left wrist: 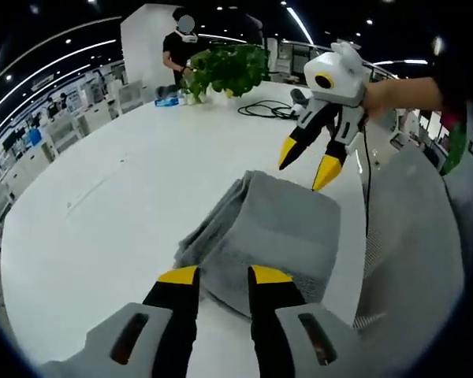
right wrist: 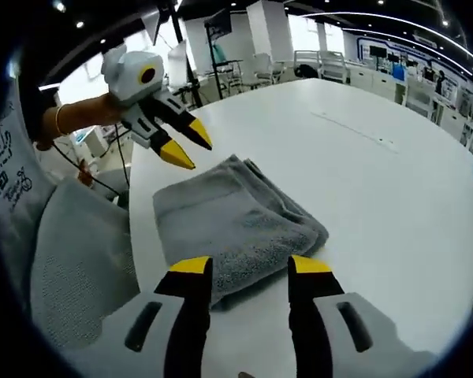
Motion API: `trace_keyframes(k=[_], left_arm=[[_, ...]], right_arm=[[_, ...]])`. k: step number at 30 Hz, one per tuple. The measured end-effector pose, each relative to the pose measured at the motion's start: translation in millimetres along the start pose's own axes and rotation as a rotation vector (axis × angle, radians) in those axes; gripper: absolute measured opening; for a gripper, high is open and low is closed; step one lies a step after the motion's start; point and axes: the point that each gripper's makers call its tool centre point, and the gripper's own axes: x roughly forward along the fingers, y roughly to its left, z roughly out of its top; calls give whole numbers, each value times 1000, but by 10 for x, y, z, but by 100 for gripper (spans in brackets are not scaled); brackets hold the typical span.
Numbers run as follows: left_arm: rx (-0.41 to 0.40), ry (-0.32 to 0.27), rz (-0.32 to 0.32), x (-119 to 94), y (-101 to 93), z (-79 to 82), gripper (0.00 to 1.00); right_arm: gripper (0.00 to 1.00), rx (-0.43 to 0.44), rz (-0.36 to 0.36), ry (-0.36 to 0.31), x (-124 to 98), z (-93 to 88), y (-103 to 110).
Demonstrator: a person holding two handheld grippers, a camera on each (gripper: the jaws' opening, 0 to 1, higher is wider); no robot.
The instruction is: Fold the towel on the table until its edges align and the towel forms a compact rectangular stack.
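Observation:
A grey towel [left wrist: 260,232] lies folded into a thick rectangular stack on the white table [left wrist: 102,197], close to the table's edge. My left gripper [left wrist: 223,276] hangs just before the towel's near end, open, with nothing between its jaws. My right gripper [left wrist: 307,163] hovers over the towel's far end, held by a hand, its yellow-tipped jaws apart and empty. In the right gripper view the same towel [right wrist: 229,216] lies in front of my right gripper [right wrist: 250,266], with layered folds showing along its right side. My left gripper [right wrist: 189,147] floats above its far corner.
A potted green plant [left wrist: 229,67], a coiled black cable [left wrist: 268,109] and a blue item [left wrist: 167,100] sit at the table's far end, where a person [left wrist: 181,47] stands. Grey fabric [right wrist: 79,260] hangs beside the table edge next to the towel. The wide tabletop [right wrist: 363,157] stretches away.

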Motion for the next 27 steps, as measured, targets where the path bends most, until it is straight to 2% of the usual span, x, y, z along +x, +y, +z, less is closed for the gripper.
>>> trace_keyframes(k=[5, 9, 13, 20, 25, 26, 27], left_arm=[[-3, -6, -39, -18, -178, -71, 36], [10, -36, -68, -33, -368, -96, 37], [-4, -60, -86, -33, -497, -121, 44], [-21, -25, -97, 6, -586, -271, 48], [10, 18, -89, 46, -605, -381, 48], [29, 34, -86, 53, -608, -409, 48], [51, 43, -83, 71, -621, -428, 48]], right_arm=[[46, -42, 31, 14, 30, -27, 215], [48, -71, 57, 13, 54, -69, 313], [51, -79, 69, 17, 79, -115, 370], [53, -121, 51, 52, 131, -225, 355], [53, -152, 28, 75, 176, -298, 305], [53, -162, 21, 81, 187, -313, 303], [53, -224, -7, 93, 195, -322, 261]])
